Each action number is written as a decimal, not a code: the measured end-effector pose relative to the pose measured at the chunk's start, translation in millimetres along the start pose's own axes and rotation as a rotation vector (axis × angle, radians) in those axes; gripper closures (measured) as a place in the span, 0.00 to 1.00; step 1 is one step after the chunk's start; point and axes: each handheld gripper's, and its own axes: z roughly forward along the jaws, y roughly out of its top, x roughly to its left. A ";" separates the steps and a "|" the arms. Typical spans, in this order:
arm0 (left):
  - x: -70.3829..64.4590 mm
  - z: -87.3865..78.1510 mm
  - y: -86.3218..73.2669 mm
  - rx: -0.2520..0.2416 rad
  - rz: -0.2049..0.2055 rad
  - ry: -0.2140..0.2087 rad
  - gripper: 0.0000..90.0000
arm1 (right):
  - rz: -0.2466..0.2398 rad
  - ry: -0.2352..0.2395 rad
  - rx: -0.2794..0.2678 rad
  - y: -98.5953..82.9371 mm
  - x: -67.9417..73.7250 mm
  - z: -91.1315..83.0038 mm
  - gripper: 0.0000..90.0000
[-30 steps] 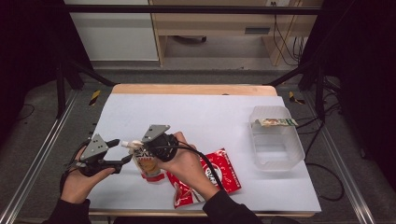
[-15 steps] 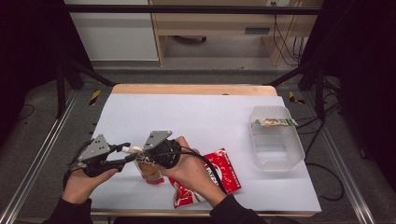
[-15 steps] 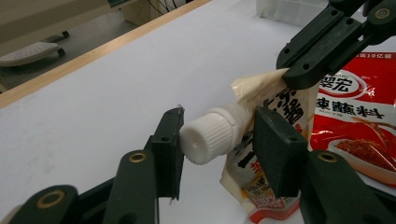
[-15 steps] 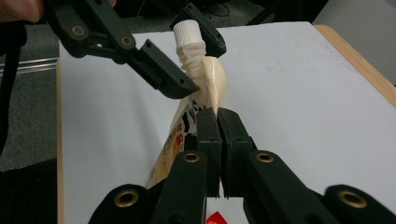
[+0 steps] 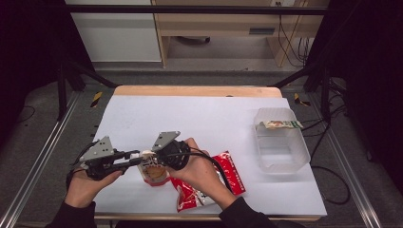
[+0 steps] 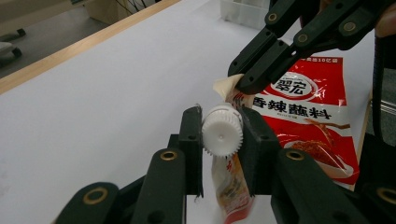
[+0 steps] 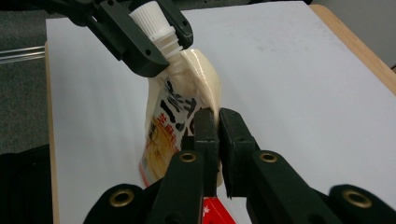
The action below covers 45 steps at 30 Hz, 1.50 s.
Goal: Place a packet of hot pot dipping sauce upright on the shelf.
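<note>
Near the front left of the white table (image 5: pixel 199 118), a small spouted sauce pouch (image 5: pixel 153 172) is held up between the two tongs. The left gripper (image 6: pixel 222 133) has its jaws closed narrow on the white ribbed cap (image 6: pixel 222 131), one jaw on each side of it. The right gripper (image 7: pixel 218 122) pinches the upper edge of the pouch, just beside the spout, with its jaws nearly together and only the thin film between them. The work in hand seems to be unscrewing the cap.

Several things could go wrong from here. The right gripper holds only a thin seam, so if the left gripper turns the cap, the whole pouch may twist with it and the film may slip out of the jaws or tear. The ribbed cap is round and hard, so the left jaws could slide around it without turning it. If the cap comes free suddenly while the pouch is tilted and squeezed, sauce could run out onto the table or onto the red seasoning packet (image 5: pixel 209 183), which lies just beside and partly under the right hand (image 5: pixel 202 168). The clear plastic container (image 5: pixel 280 140) stands well apart at the right.
</note>
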 end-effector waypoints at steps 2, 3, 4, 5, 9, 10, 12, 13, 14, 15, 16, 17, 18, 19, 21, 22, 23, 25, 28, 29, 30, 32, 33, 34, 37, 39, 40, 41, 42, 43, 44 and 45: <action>-1.4 -1.1 2.8 0.004 0.009 -0.003 0.81 | -0.002 0.000 -0.001 -0.3 0.6 -0.9 0.95; -1.4 -1.1 2.8 0.004 0.009 -0.003 0.81 | -0.002 0.000 -0.001 -0.3 0.6 -0.9 0.95; -2.8 -2.0 5.0 0.016 0.023 0.001 0.82 | -0.008 0.003 0.000 -0.2 0.6 -1.3 0.95; -3.3 -2.4 5.8 0.019 0.030 0.000 0.82 | -0.011 0.004 0.001 0.0 0.6 -1.5 0.94; -4.9 -3.7 7.2 0.023 0.046 -0.001 0.82 | -0.037 -0.002 0.018 3.7 0.1 -3.3 0.86; -6.6 -4.8 9.0 0.027 0.063 0.001 0.82 | -0.049 -0.006 0.027 5.2 0.1 -4.2 0.82; -7.5 -5.6 10.1 0.027 0.070 0.002 0.82 | -0.083 -0.013 0.045 8.9 -0.4 -5.6 0.73; -9.1 -7.0 12.3 0.034 0.086 0.009 0.82 | -0.093 -0.020 0.057 10.9 -0.7 -5.9 0.66; -9.6 -7.2 13.0 0.034 0.091 0.012 0.82 | -0.105 -0.020 0.075 13.1 -1.4 -6.0 0.62; -9.6 -7.2 13.0 0.034 0.091 0.012 0.82 | -0.105 -0.020 0.075 13.1 -1.4 -6.0 0.62; -10.1 -8.5 14.3 0.037 0.101 0.014 0.82 | -0.143 -0.025 0.099 17.9 -2.0 -7.1 0.55; -10.1 -8.7 14.4 0.037 0.102 0.014 0.82 | -0.155 -0.022 0.107 19.5 -2.3 -7.5 0.52; -9.9 -8.8 14.3 0.038 0.103 0.013 0.82 | -0.170 -0.016 0.115 21.7 -2.7 -7.6 0.48; -9.7 -8.7 14.1 0.037 0.103 0.012 0.82 | -0.192 -0.014 0.124 23.4 -2.9 -7.6 0.46; -9.6 -8.7 13.9 0.039 0.104 0.010 0.82 | -0.206 -0.010 0.132 25.0 -2.7 -7.2 0.45; -9.9 -8.5 13.8 0.039 0.105 0.009 0.82 | -0.238 -0.011 0.164 28.2 -3.5 -5.5 0.40; -10.1 -8.6 13.9 0.039 0.105 0.008 0.82 | -0.238 -0.011 0.164 28.2 -3.5 -5.5 0.40; -10.1 -9.4 14.6 0.037 0.106 0.008 0.82 | -0.264 0.006 0.184 30.4 -4.4 -2.5 0.38; -10.5 -10.3 15.3 0.033 0.109 0.009 0.82 | -0.266 0.040 0.208 32.1 -6.5 2.0 0.32; -10.5 -10.6 15.4 0.034 0.109 0.008 0.82 | -0.272 0.050 0.215 32.5 -7.3 2.7 0.30; -10.3 -10.8 15.4 0.035 0.109 0.008 0.82 | -0.272 0.065 0.220 33.1 -7.7 3.6 0.29; -10.1 -10.7 15.1 0.036 0.109 0.008 0.82 | -0.265 0.085 0.229 34.7 -8.4 4.9 0.30; -10.1 -10.7 15.1 0.036 0.109 0.008 0.82 | -0.268 0.092 0.235 35.7 -8.7 5.2 0.32; -10.4 -10.4 15.1 0.039 0.114 0.004 0.82 | -0.268 0.096 0.238 36.5 -8.3 5.5 0.34; -10.8 -10.0 15.3 0.040 0.115 0.002 0.82 | -0.283 0.101 0.247 38.1 -8.8 6.9 0.38; -11.1 -9.7 15.4 0.040 0.116 0.001 0.82 | -0.284 0.111 0.253 39.0 -8.7 8.4 0.42; -11.3 -9.6 15.4 0.038 0.117 0.000 0.82 | -0.292 0.120 0.252 39.9 -8.8 10.2 0.47; -11.3 -9.6 15.4 0.038 0.117 -0.002 0.82 | -0.296 0.126 0.257 40.4 -8.8 10.9 0.48; -11.3 -9.7 15.4 0.038 0.118 -0.001 0.82 | -0.294 0.130 0.260 40.6 -8.2 11.7 0.50; -11.3 -9.8 15.4 0.038 0.117 -0.001 0.82 | -0.297 0.133 0.262 41.0 -7.7 12.3 0.54; -11.3 -9.8 15.3 0.038 0.117 -0.001 0.82 | -0.304 0.136 0.266 41.5 -7.4 12.7 0.57; -11.3 -9.8 15.3 0.038 0.117 -0.001 0.82 | -0.304 0.136 0.266 41.5 -7.4 12.7 0.57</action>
